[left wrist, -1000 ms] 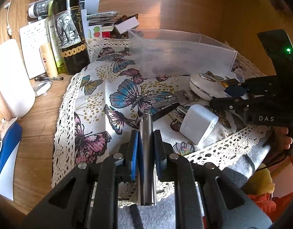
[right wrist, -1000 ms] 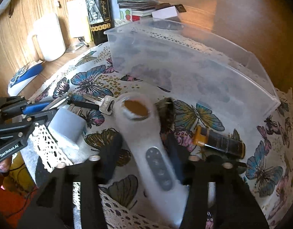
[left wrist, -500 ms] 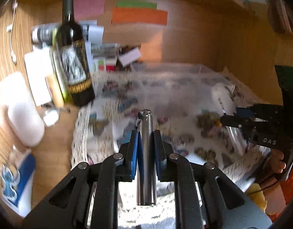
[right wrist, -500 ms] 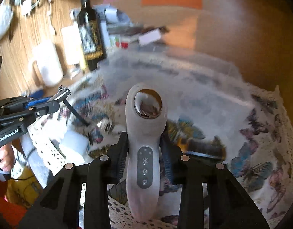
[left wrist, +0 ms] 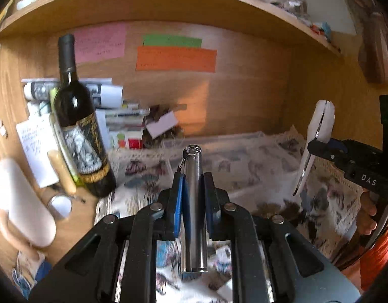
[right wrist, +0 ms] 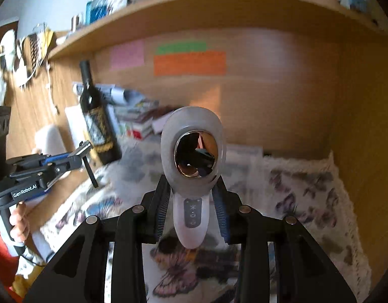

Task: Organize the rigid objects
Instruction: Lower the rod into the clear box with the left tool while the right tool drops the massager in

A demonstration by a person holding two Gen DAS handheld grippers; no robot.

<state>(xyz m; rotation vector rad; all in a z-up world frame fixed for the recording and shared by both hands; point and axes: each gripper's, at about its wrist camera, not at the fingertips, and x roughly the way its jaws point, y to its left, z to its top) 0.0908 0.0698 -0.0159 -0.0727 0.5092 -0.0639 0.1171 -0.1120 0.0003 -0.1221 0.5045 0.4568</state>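
The left gripper [left wrist: 193, 194] is clamped on a silver metal flashlight [left wrist: 193, 202], held upright between its blue pads [left wrist: 179, 199] above the butterfly-print cloth [left wrist: 269, 161]; the right gripper [right wrist: 192, 210] grips the handle of a white handheld beauty device [right wrist: 192, 156], its mirrored round head raised toward the camera; a clear plastic bin [left wrist: 226, 142] sits blurred on the cloth beyond; a dark wine bottle [left wrist: 80, 126] stands at the cloth's left edge.

Wine bottle [left wrist: 77, 123]; coloured notes [left wrist: 176, 58]; white mug [left wrist: 19, 202]
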